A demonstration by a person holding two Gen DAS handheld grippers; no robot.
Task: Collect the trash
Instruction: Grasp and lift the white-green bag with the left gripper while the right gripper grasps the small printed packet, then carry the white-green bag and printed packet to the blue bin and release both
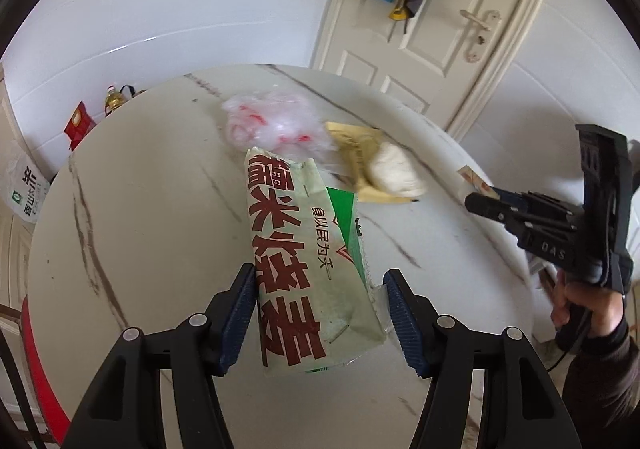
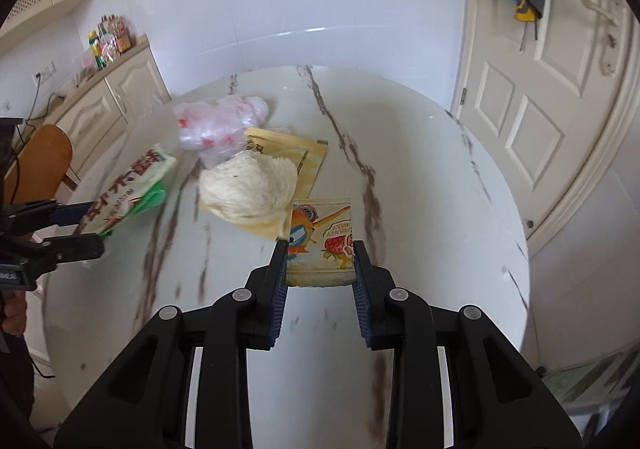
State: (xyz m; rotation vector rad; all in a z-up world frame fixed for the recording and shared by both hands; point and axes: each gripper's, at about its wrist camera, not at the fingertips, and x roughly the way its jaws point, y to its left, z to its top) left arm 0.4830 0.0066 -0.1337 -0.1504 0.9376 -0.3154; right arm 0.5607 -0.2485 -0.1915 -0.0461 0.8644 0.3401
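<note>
My left gripper [image 1: 320, 313] is shut on a pale green paper bag with red characters [image 1: 296, 257], held above the round marble table [image 1: 152, 217]. The bag also shows in the right wrist view [image 2: 128, 189] between the left gripper's fingers [image 2: 86, 227]. My right gripper [image 2: 320, 269] is shut on a small strawberry snack packet [image 2: 324, 245], at table level. In the left wrist view the right gripper [image 1: 480, 203] is at the right with the packet [image 1: 472, 179]. A crumpled clear plastic bag [image 2: 218, 125], a yellow wrapper [image 2: 292, 153] and a white wad of tissue [image 2: 248, 189] lie on the table.
A white panelled door [image 2: 540, 109] with clothes hanging on it stands at the right. A cream cabinet [image 2: 112, 101] with bottles and a wooden chair [image 2: 40, 161] are at the left. A red box and an oil bottle [image 1: 114, 99] stand behind the table's far left edge.
</note>
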